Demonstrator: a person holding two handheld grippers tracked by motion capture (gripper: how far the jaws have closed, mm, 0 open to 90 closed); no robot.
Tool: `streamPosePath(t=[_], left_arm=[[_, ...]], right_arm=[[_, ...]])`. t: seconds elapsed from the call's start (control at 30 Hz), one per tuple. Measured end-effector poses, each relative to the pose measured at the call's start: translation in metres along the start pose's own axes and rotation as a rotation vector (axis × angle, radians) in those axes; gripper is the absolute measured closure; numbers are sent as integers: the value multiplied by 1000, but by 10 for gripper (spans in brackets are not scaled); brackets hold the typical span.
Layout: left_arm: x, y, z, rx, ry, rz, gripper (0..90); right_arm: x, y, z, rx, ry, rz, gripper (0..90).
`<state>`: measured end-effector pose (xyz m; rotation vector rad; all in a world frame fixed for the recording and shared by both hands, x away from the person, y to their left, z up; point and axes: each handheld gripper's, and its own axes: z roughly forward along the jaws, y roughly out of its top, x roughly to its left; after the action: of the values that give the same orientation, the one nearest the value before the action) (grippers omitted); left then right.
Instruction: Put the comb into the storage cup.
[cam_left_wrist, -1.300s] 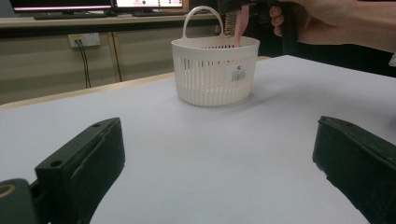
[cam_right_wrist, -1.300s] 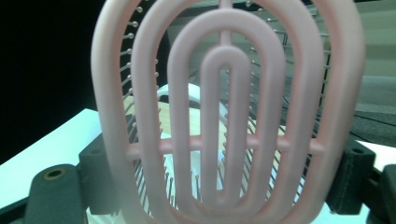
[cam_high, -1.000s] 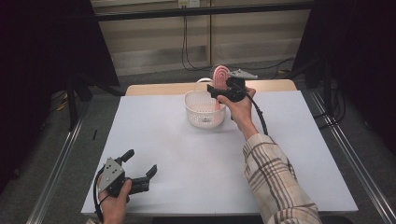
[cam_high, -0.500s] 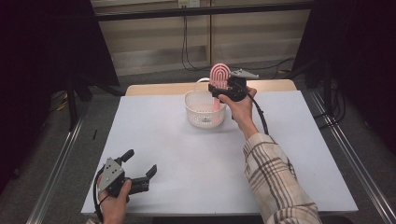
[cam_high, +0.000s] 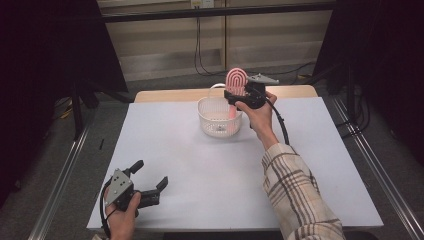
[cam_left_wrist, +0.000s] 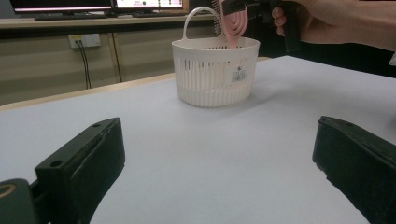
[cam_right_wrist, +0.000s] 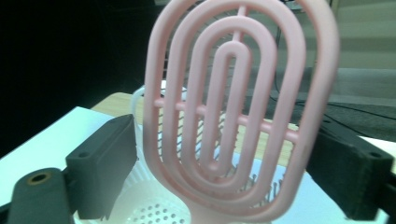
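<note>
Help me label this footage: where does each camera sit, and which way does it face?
High view: above the near table edge, looking forward and down; both forearms show.
Left gripper view: on the left gripper, low over the table, facing the basket.
Right gripper view: on the right gripper, facing the pink brush.
All share basket and brush.

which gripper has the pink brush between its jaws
The right gripper, up over the white basket; the pink brush stands between its just-opened jaws. The left gripper is open, with nothing in it.
</note>
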<state>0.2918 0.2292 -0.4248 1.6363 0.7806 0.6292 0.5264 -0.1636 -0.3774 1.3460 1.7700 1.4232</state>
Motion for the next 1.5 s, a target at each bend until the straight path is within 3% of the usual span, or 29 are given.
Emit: streamPosePath(t=[0.6, 1.0, 1.27, 1.5], left_arm=[[0, 0, 0, -3, 2, 0, 25], [0, 1, 0, 0, 7, 6, 24], [1, 1, 0, -9, 11, -6, 24], [2, 2, 1, -15, 10, -10, 24]], right_arm=[[-1, -1, -12, -30, -13, -9, 36], [1, -2, -22, -51, -16, -51, 21], [2, -4, -28, -59, -20, -53, 20], [1, -4, -40, -81, -47, -86, 14]])
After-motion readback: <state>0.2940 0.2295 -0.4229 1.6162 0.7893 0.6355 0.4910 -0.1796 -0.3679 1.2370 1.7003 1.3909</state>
